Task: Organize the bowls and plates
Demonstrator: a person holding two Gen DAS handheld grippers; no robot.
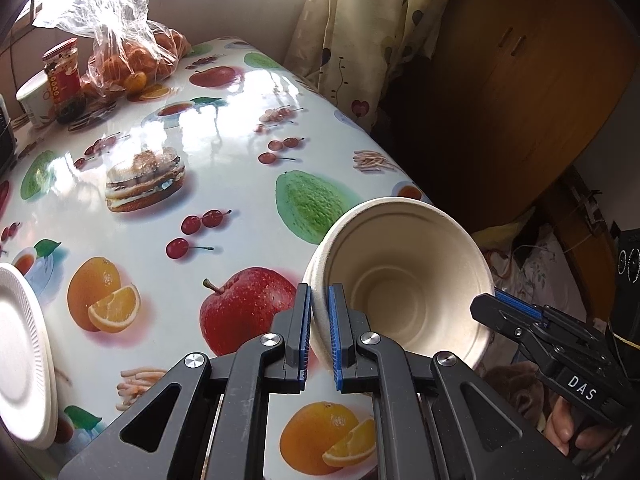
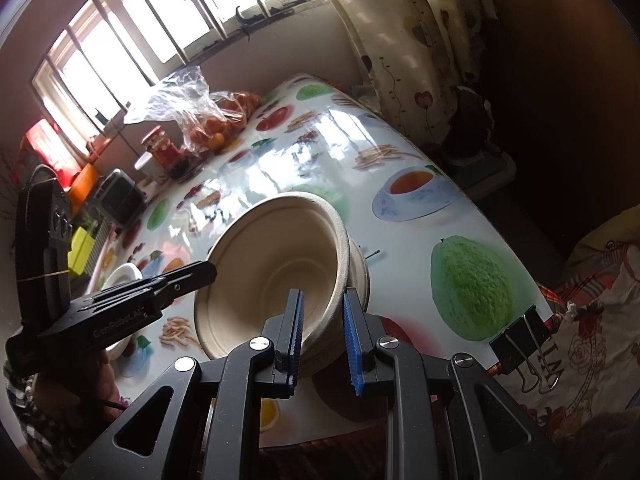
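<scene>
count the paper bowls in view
2, nested: the inner bowl sits in the outer bowl, tilted above the table edge, rims gripped by the left hand-held gripper and right hand-held gripper. More may be nested unseen.

It was a home: beyond the claw (image 1: pixel 318 332), a fruit-print desk (image 1: pixel 224 128), curtain (image 1: pixel 360 20), bagged oranges (image 1: pixel 132 60).

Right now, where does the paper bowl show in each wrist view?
Left wrist: paper bowl lower right of centre, rim pinched by the left tongs.
Right wrist: bowl at centre, rim between the right tongs.
Shared landmark: the bag of oranges at the table's far end.
</scene>
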